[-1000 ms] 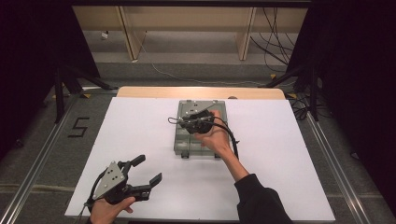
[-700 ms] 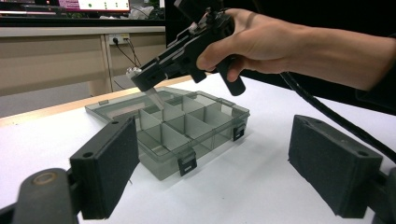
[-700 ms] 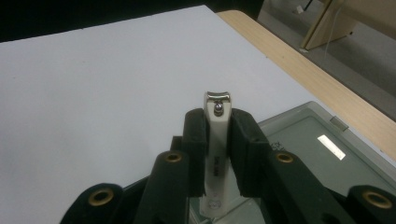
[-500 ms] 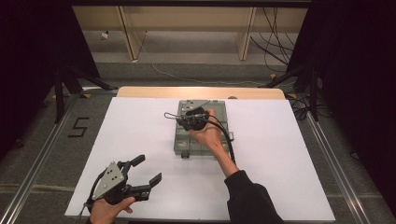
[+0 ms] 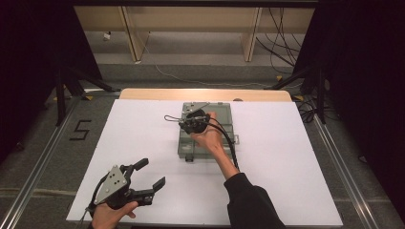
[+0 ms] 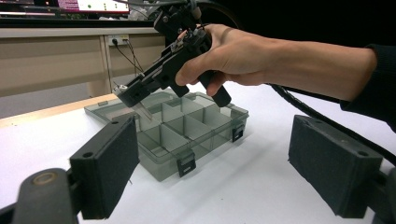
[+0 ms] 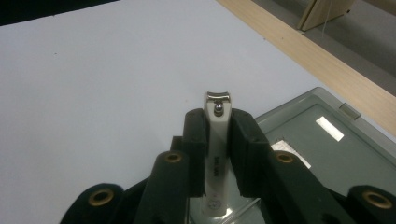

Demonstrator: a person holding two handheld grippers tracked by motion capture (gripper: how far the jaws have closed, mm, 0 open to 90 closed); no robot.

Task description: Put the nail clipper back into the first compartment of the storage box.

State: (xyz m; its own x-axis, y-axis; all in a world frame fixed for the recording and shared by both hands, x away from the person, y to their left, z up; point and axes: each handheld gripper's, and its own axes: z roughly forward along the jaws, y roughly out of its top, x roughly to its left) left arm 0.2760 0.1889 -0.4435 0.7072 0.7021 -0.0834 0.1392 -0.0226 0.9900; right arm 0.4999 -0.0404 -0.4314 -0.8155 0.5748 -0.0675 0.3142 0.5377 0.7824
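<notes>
A grey translucent compartment box point(image 5: 189, 146) lies open mid-table, its lid point(image 7: 327, 154) flat on the far side. My right gripper point(image 5: 193, 122) hovers over the box, shut on a white and silver nail clipper point(image 7: 218, 106) that sticks out past the jaws. In the left gripper view the box point(image 6: 187, 140) sits ahead, with the right gripper point(image 6: 125, 91) tilted down over its far-left compartments and the clipper point(image 6: 144, 111) at its tip. My left gripper point(image 5: 147, 183) stays near the table's front left corner, open, nothing between its pads point(image 6: 106, 165).
A white sheet point(image 5: 296, 157) covers the table, with a wooden strip point(image 5: 205, 94) along the far edge. The right gripper's black cable point(image 5: 230, 143) trails along the forearm. Shelving legs and loose cables stand on the floor beyond the table.
The right gripper with the clipper has drifted slightly left and farther over the box. The left gripper has stayed put.
</notes>
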